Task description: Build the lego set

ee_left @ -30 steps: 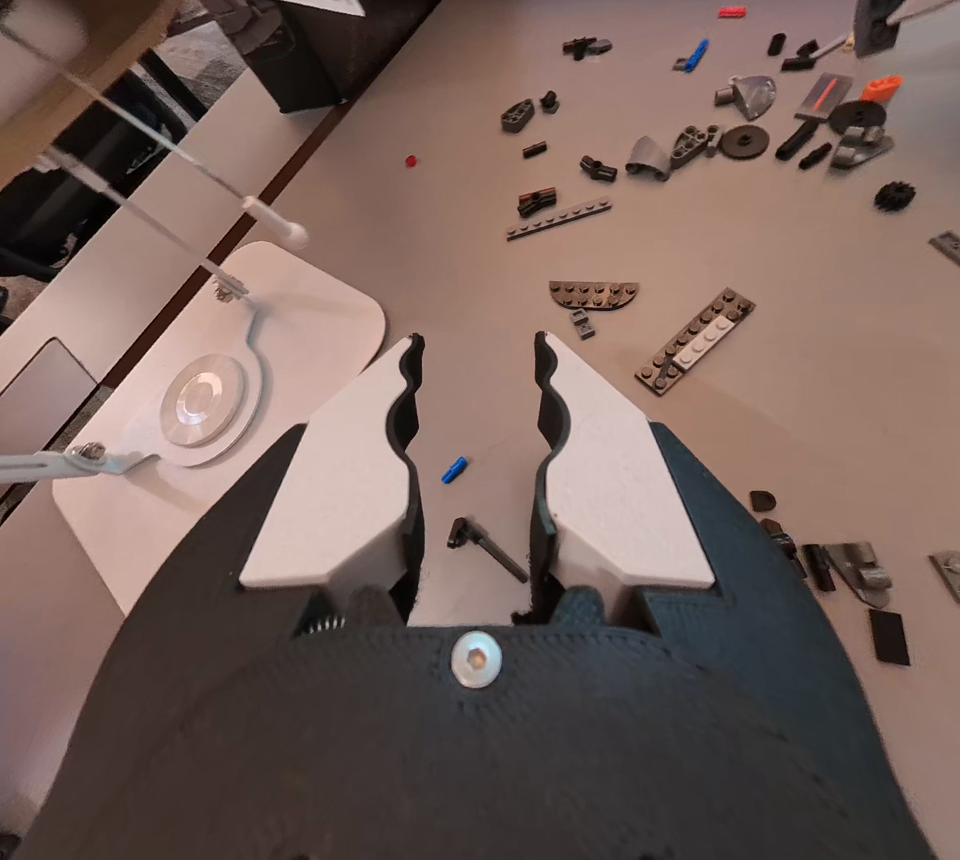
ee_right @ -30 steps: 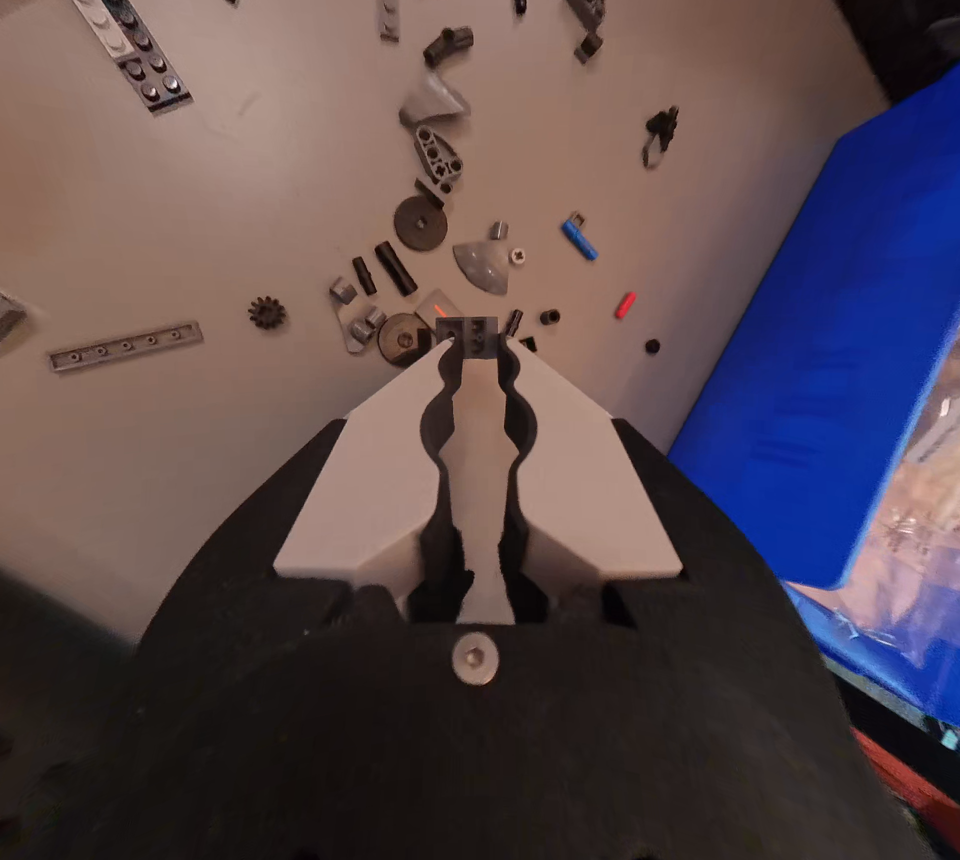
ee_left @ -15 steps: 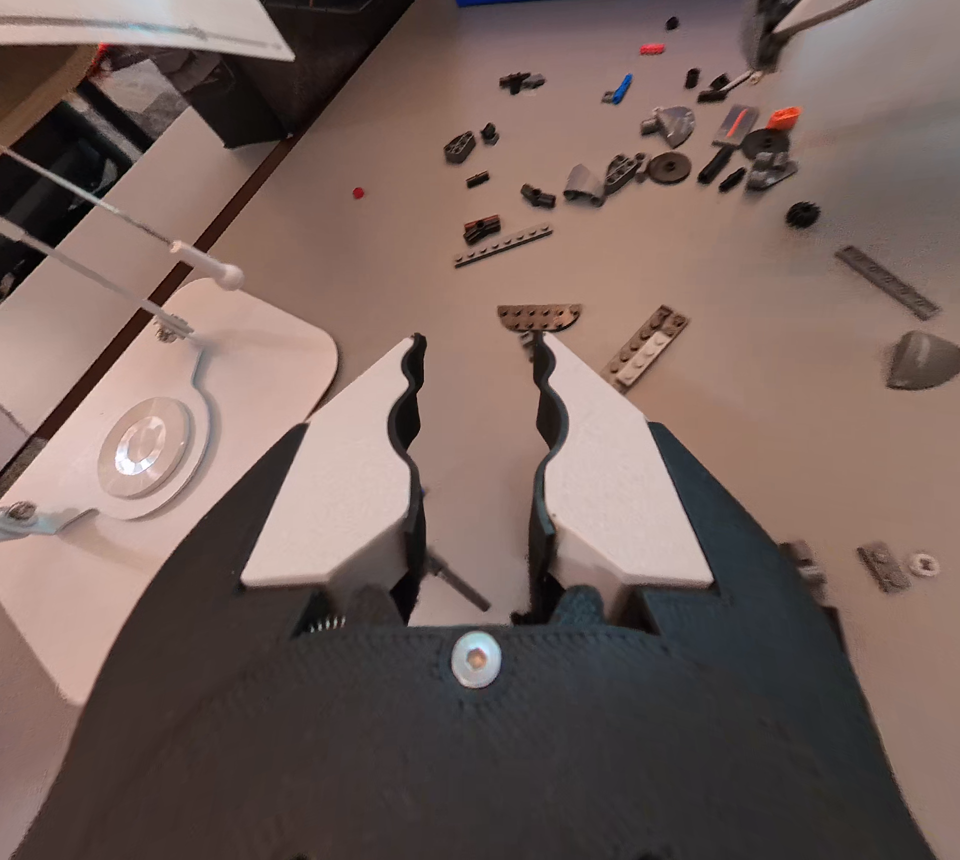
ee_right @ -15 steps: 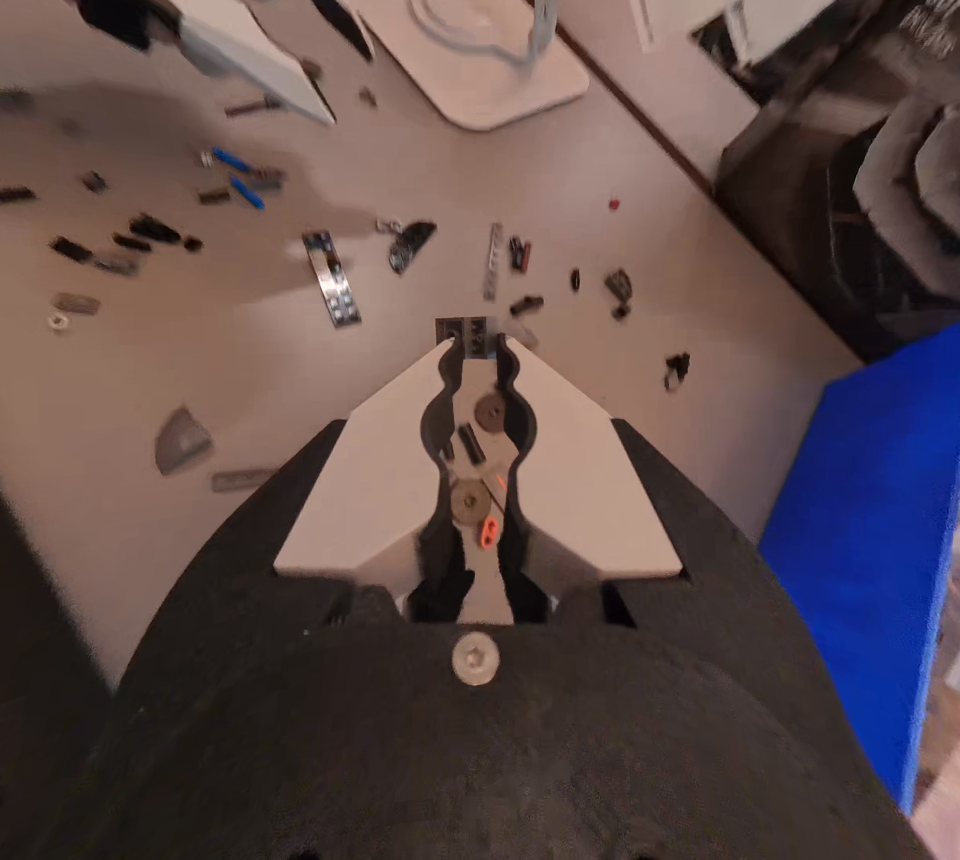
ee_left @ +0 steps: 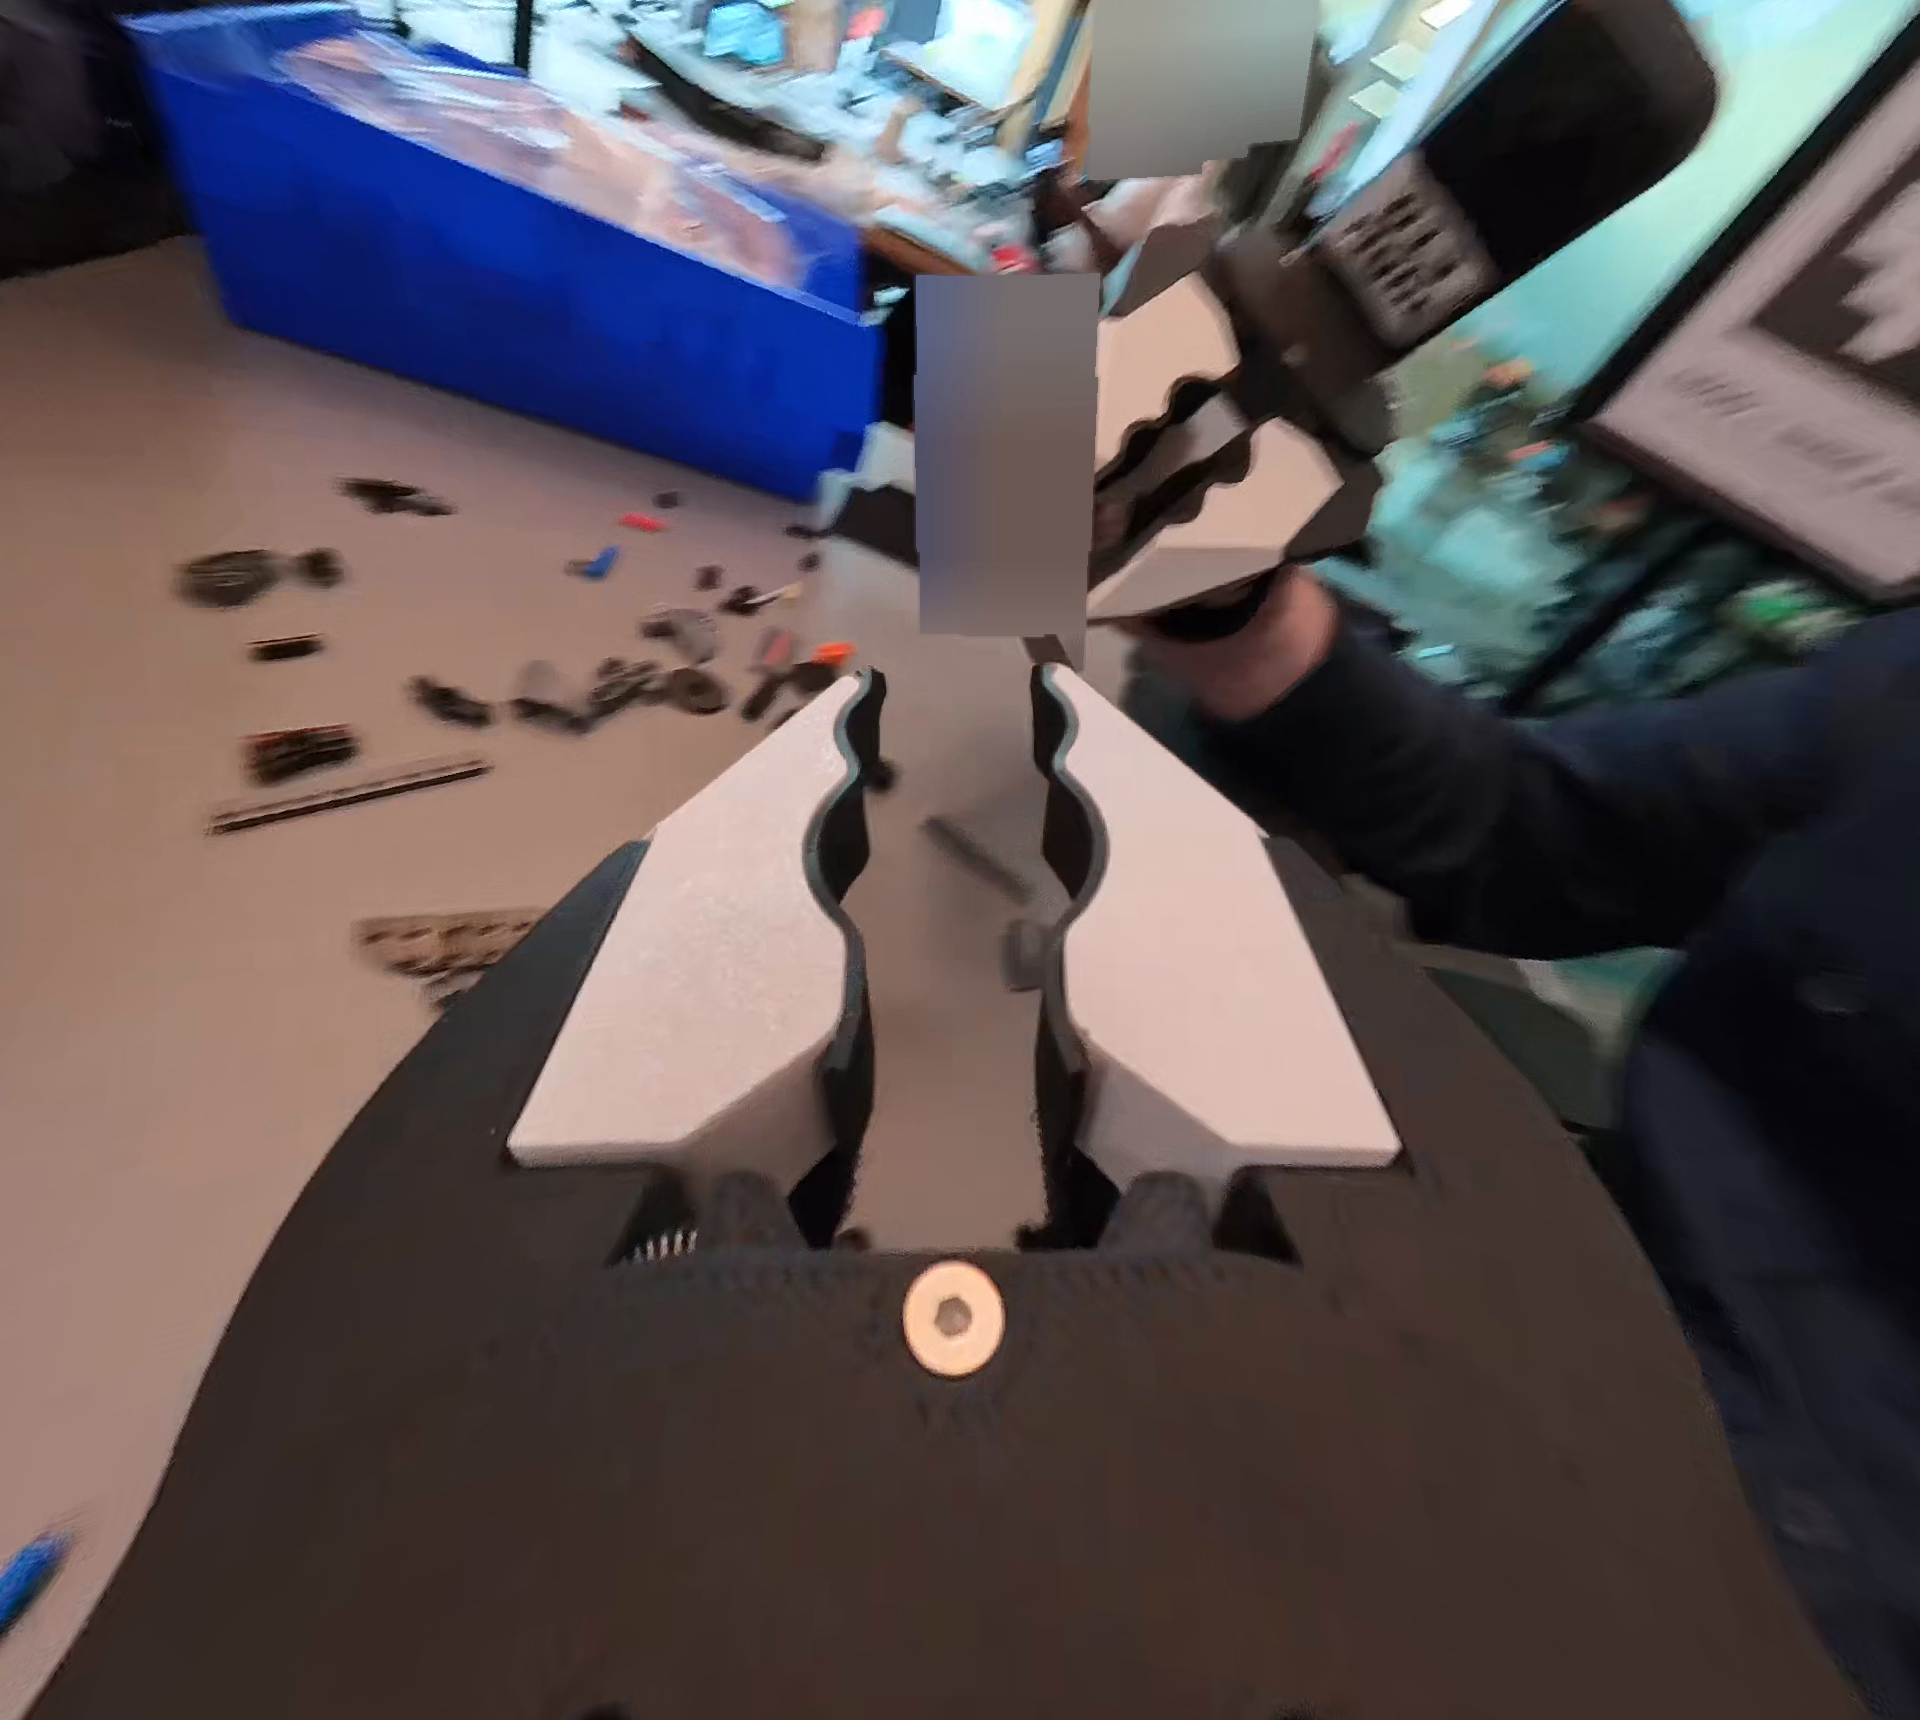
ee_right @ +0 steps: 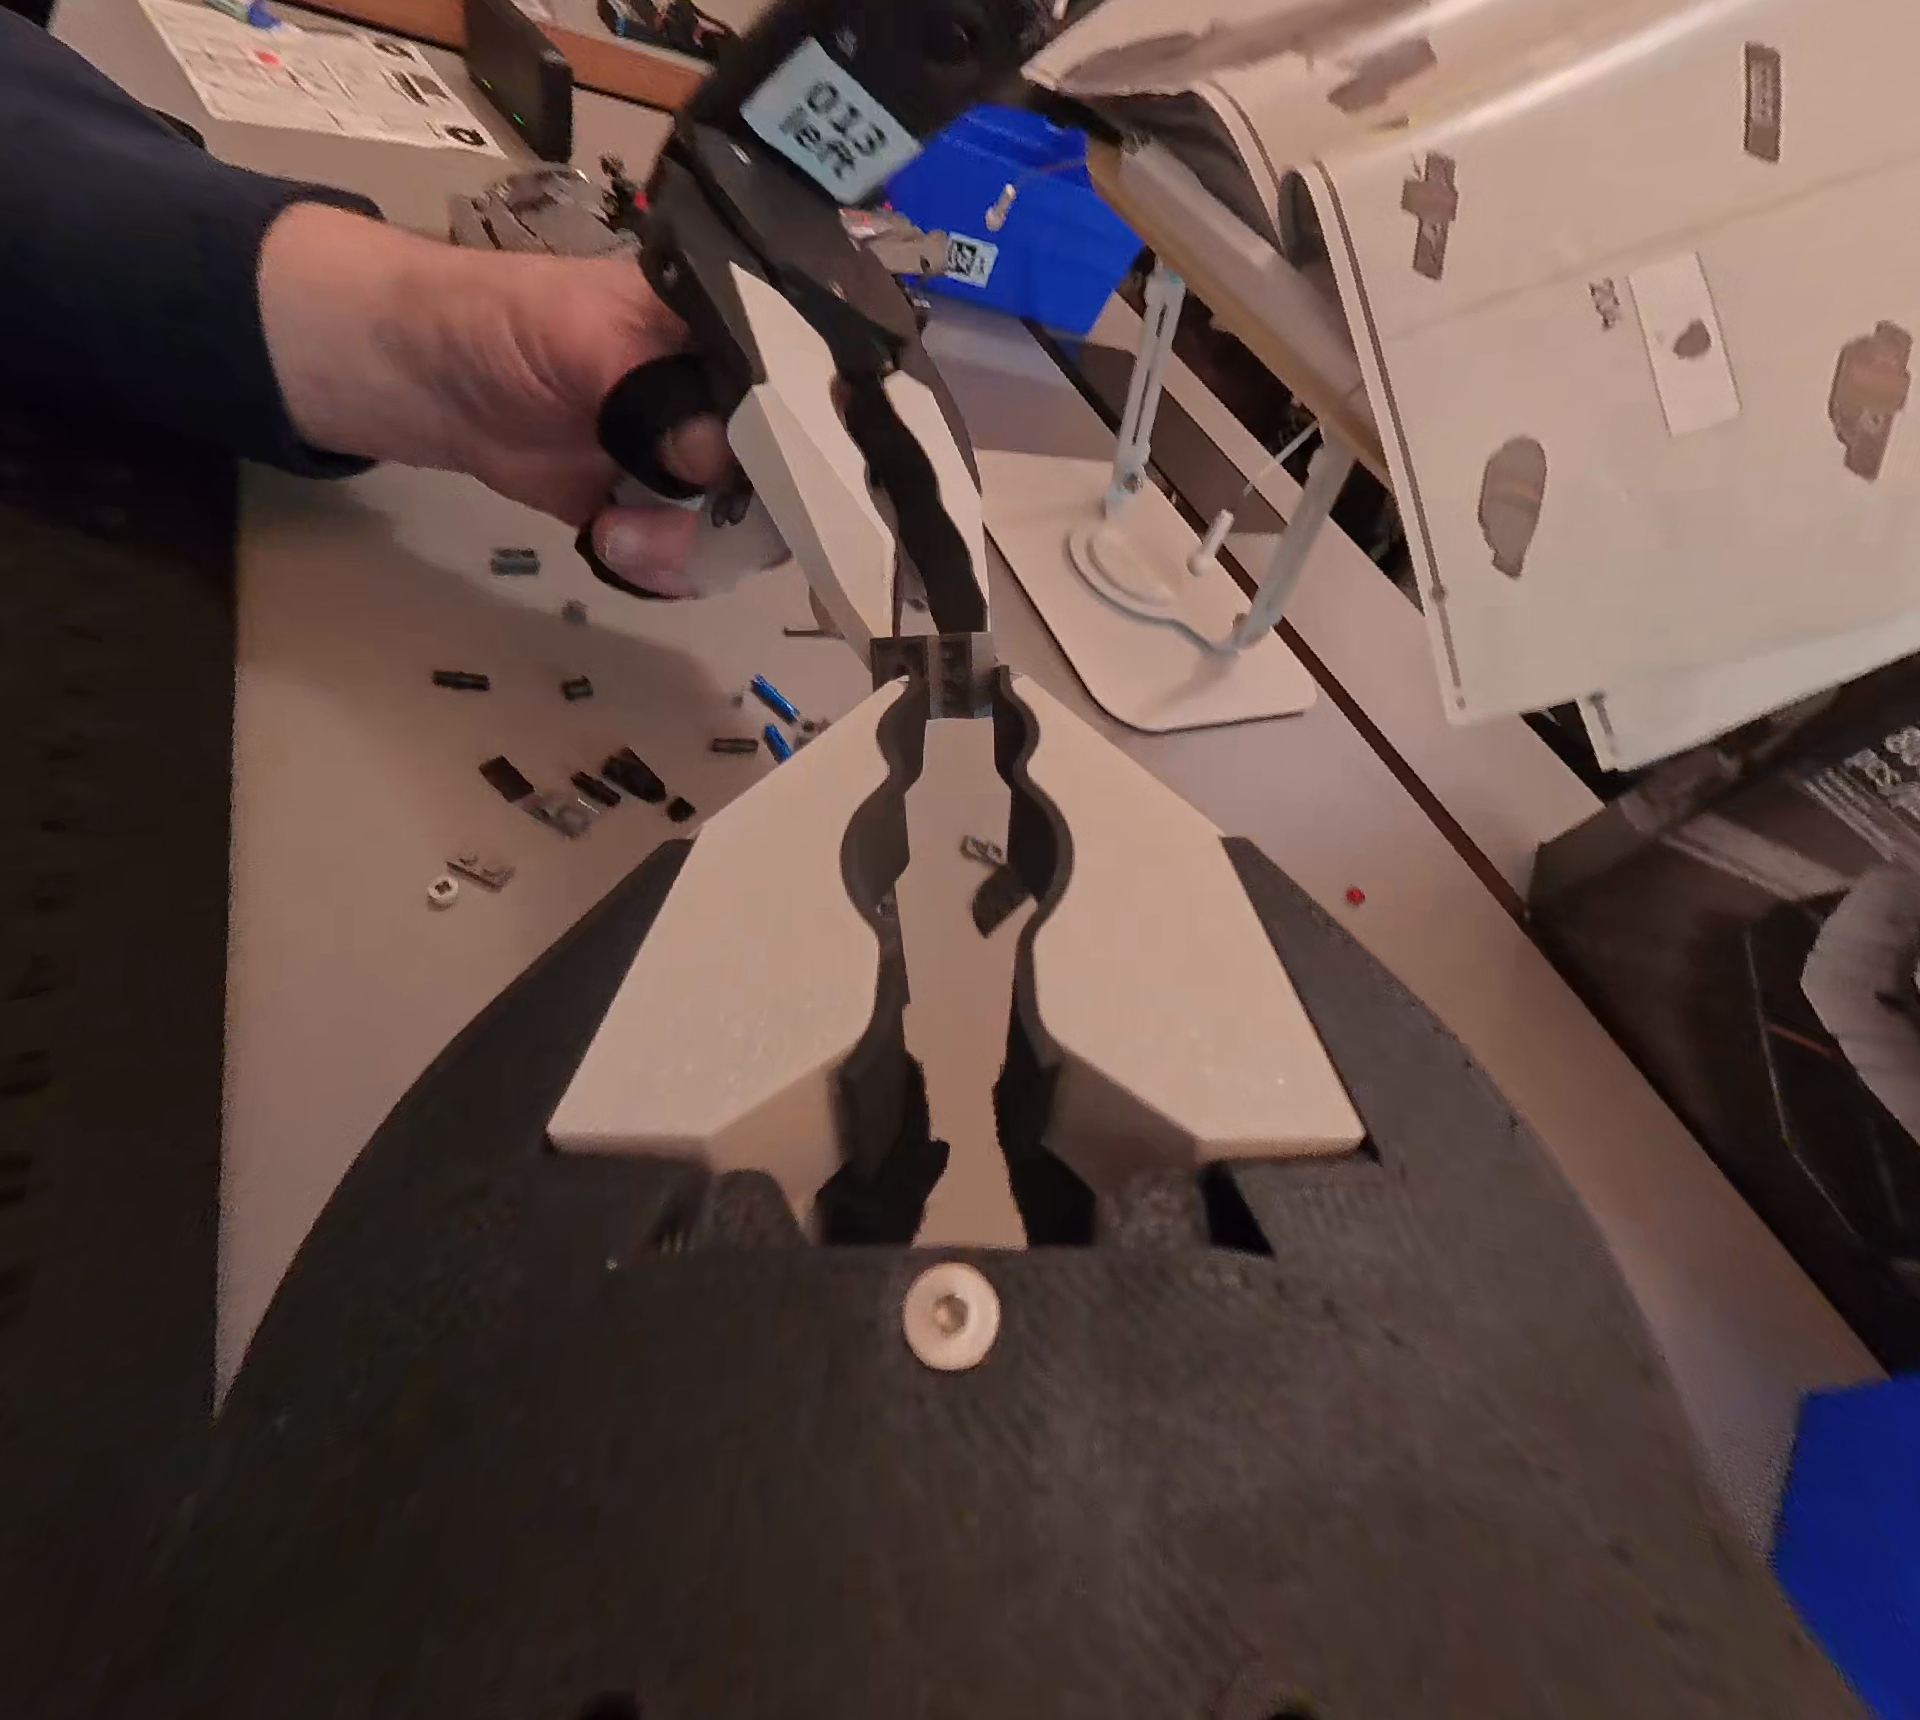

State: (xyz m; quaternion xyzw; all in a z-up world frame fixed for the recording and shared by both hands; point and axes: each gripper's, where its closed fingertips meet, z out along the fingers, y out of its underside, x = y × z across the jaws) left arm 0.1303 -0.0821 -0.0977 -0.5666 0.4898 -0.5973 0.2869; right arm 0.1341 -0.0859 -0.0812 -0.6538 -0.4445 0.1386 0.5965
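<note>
Brick (ee_right: 940, 671) apparently pinched between fingertips (ee_right: 902, 696).

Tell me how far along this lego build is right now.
Early. Done: right hand-held gripper has picked a small dark grey piece off the table. In hand: left hand-held gripper is open near it. Left: most loose pieces lie unjoined on the table.
</note>
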